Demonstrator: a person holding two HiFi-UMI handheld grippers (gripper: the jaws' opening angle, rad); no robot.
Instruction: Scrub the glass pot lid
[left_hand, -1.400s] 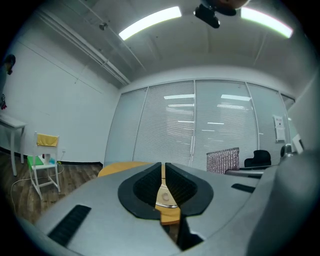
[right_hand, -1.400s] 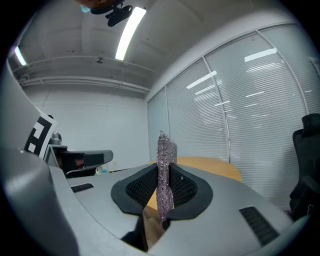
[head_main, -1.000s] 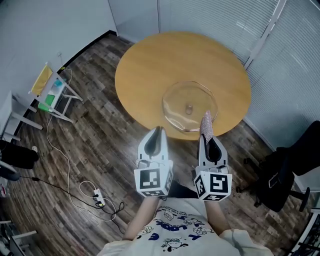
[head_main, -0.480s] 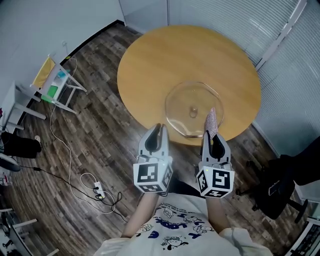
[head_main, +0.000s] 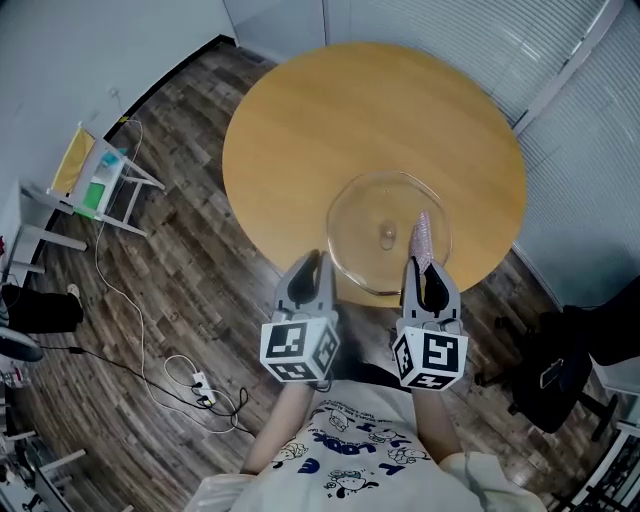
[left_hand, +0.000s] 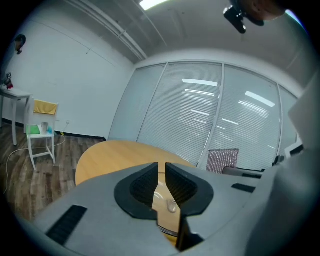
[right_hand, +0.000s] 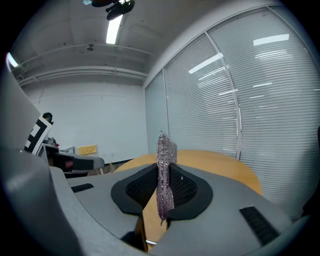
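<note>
The lid lay just ahead of both grippers. The right gripper, clamped on an upright pad, was nearer; the left gripper, closed and empty, stood beside the rim.

The round wooden table bears one glass pot lid.

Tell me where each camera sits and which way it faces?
Head view: on the person's head, looking steeply down at table, glass lid, left tool, right tool and shirt.
Left gripper view: on the left tool, looking along its shut jaws toward the blinds.
Right gripper view: on the right tool, looking along jaws clamped on the scrub cloth.
Shared: all show the table.
</note>
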